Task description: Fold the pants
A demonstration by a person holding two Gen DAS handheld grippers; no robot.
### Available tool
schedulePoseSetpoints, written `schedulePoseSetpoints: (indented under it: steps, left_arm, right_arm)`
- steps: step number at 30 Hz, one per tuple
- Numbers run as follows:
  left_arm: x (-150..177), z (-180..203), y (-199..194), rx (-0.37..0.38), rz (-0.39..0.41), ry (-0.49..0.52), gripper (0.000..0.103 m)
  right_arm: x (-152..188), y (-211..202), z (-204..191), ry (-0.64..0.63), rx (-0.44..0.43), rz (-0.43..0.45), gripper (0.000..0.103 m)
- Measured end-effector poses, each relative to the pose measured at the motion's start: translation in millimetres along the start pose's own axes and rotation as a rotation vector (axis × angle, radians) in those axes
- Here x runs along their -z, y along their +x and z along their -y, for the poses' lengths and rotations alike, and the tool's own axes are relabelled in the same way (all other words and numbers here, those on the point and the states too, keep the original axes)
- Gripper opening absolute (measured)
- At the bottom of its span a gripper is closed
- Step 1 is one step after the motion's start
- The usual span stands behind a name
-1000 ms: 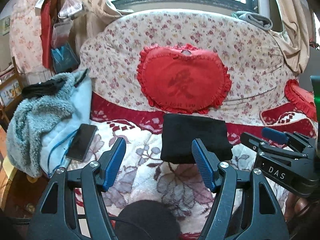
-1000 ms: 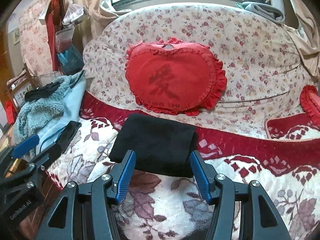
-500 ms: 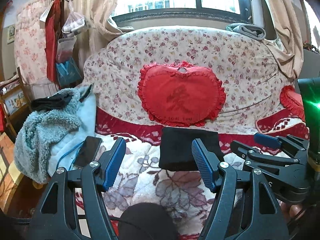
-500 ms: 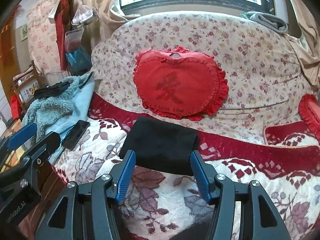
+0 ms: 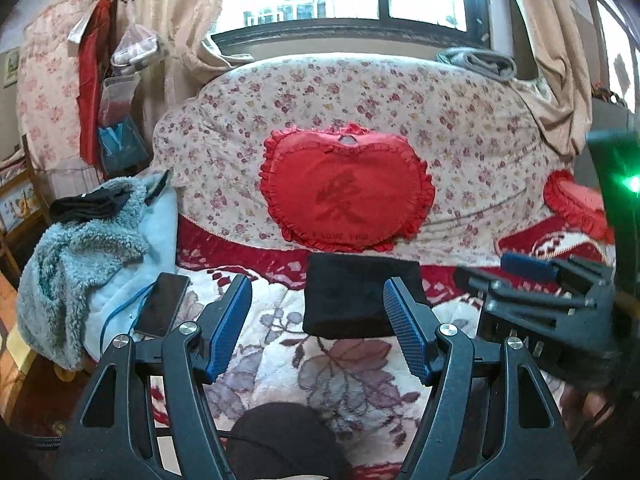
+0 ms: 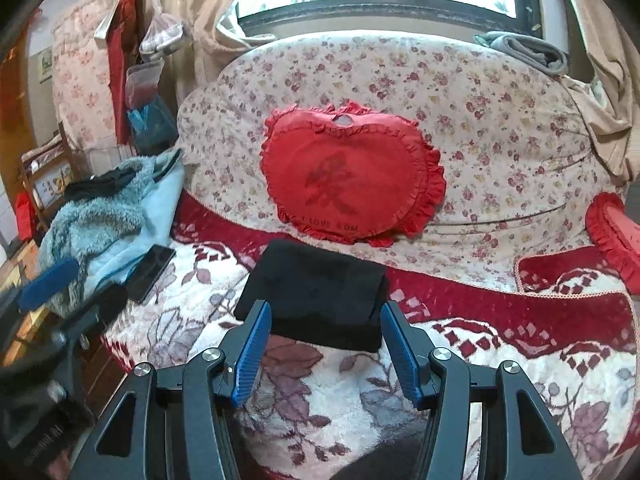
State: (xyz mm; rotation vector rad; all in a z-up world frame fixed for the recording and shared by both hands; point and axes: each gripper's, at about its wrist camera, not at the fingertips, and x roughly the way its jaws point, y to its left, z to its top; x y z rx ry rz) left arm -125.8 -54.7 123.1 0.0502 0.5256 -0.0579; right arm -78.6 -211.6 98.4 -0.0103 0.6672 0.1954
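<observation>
Left wrist view: left gripper (image 5: 318,322) fingers spread wide, empty, above the floral blanket (image 5: 352,376). Right gripper (image 6: 325,350) likewise wide and empty. Beyond them, folded black pants (image 6: 316,292) lie on the blanket, before a red heart cushion (image 6: 350,184).

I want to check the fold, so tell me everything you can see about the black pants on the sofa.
The black pants are folded into a compact, roughly rectangular bundle of soft dark cloth, layers stacked with the thick folded edge facing the cameras. They lie flat on the sofa's floral seat blanket, just in front of the red heart cushion. Nothing grips them: both pairs of fingers are open and short of the bundle. No waistband, pockets or seams can be made out.
</observation>
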Motion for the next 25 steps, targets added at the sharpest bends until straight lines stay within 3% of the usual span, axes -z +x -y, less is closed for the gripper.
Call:
schedulePoseSetpoints:
  steps: [5, 16, 25]
  left_arm:
    - [1.1, -8.2, 4.8, -0.004, 0.002, -0.006, 0.069]
    - [4.5, -20.9, 30.5, -0.011, -0.037, -0.053, 0.069]
    - [6.4, -15.5, 73.8, -0.011, -0.069, -0.025, 0.069]
  right_arm:
    - [-4.7, 8.7, 3.4, 0.051, -0.006, 0.005, 0.055]
    - [-1.7, 34.2, -7.1, 0.019, -0.023, -0.037, 0.055]
    - [7.0, 78.4, 4.4, 0.051, -0.037, -0.095, 0.055]
